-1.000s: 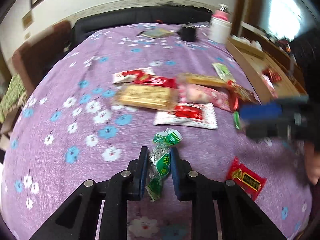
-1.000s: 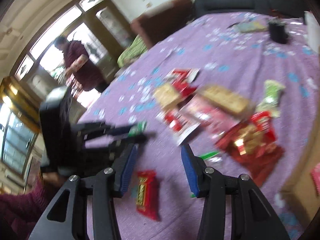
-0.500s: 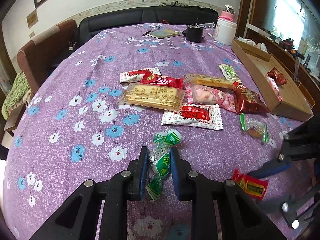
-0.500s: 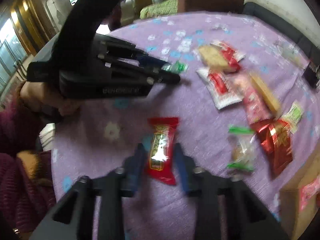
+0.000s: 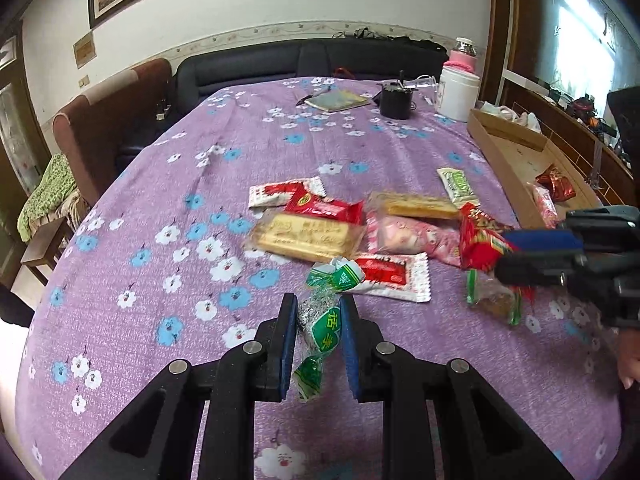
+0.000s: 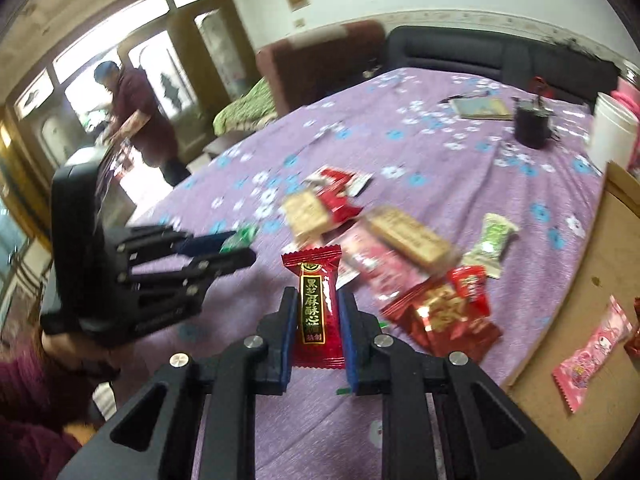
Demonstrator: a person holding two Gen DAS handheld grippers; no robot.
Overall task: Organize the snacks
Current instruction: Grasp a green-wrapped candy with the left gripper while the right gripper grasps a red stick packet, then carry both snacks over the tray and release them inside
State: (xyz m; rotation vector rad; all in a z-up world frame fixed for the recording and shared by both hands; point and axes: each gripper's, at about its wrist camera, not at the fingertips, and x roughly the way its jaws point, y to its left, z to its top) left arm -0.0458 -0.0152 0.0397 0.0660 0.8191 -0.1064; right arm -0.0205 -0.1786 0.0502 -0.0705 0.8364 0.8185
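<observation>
My left gripper (image 5: pixel 318 312) is shut on a green and clear candy wrapper (image 5: pixel 324 328), held above the purple flowered cloth (image 5: pixel 160 208). My right gripper (image 6: pixel 314 300) is shut on a red candy packet with gold print (image 6: pixel 316 308), lifted off the cloth; it also shows at the right of the left wrist view as the right gripper (image 5: pixel 500 256) with the red packet (image 5: pixel 478 248) sticking out. Several snack packets (image 5: pixel 308 236) lie in a loose pile mid-table. A cardboard tray (image 5: pixel 508 148) at the right holds a red sweet (image 5: pixel 556 186) and a pink packet (image 6: pixel 592 348).
A black cup (image 5: pixel 395 100), a white jar with pink lid (image 5: pixel 458 88) and a notebook (image 5: pixel 340 100) stand at the far end. A small green-ended sweet (image 5: pixel 494 300) lies near the right gripper. A person (image 6: pixel 136 116) stands by the far doorway. Chairs ring the table.
My right gripper came down over the red packet on the cloth, shut on it and raised it. The left gripper kept its hold on the green candy and barely moved.
</observation>
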